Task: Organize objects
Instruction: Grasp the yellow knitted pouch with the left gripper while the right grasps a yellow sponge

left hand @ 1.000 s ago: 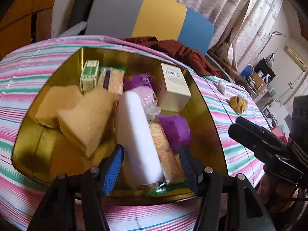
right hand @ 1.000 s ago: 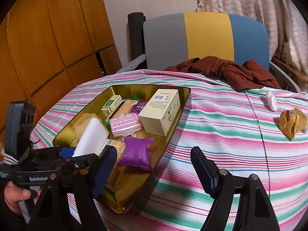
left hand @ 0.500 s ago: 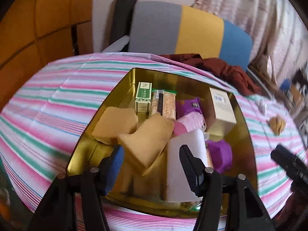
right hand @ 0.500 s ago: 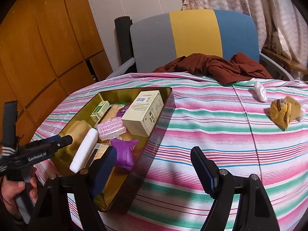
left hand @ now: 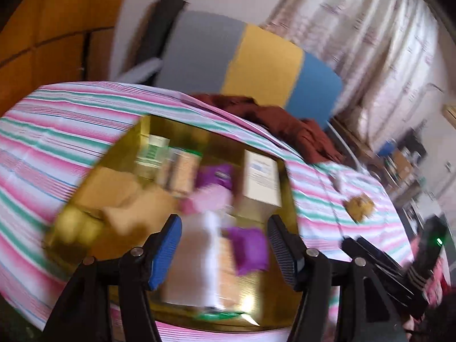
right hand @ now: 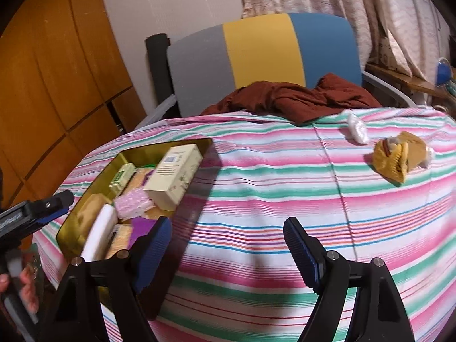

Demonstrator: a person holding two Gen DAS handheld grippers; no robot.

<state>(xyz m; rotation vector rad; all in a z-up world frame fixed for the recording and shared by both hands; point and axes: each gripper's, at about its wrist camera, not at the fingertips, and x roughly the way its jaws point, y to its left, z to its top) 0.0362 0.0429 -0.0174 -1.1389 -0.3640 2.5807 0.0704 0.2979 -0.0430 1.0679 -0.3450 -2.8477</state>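
Here, at about nine o'clock in the right wrist view, the left gripper [right hand: 61,199] is seen poking in beside the gold tin [right hand: 71,222], with part of a hand [right hand: 25,287] on its grip at the lower left edge. In its own blurred view, the left gripper [left hand: 223,245] is held above the tin's near end; its jaws have just been opening, nothing is gripped, and the blue pads are parted with only the tin's contents seen behind the gap.

Inside the tin, a white block [right hand: 99,233] is propped at the near end, with a tan sponge [right hand: 91,211] at ten o'clock from it. A green-and-white box [right hand: 122,178], a pink blister pack [right hand: 134,206], a purple pouch [right hand: 141,226] and a cream carton [right hand: 173,176] are packed further along toward one o'clock.

The right gripper [right hand: 228,252] is held over the bare striped tablecloth [right hand: 270,188], just beside the tin's right wall; its jaws are spread wide and nothing is held.

Toward two o'clock, well apart from the tin, a small white wrapped item [right hand: 357,128] and a yellow knitted piece [right hand: 399,158] are left lying near each other on the cloth. At twelve o'clock, a rust-brown cloth [right hand: 299,99] is draped over the table's far edge, in front of a grey, yellow and blue chair back [right hand: 262,54].
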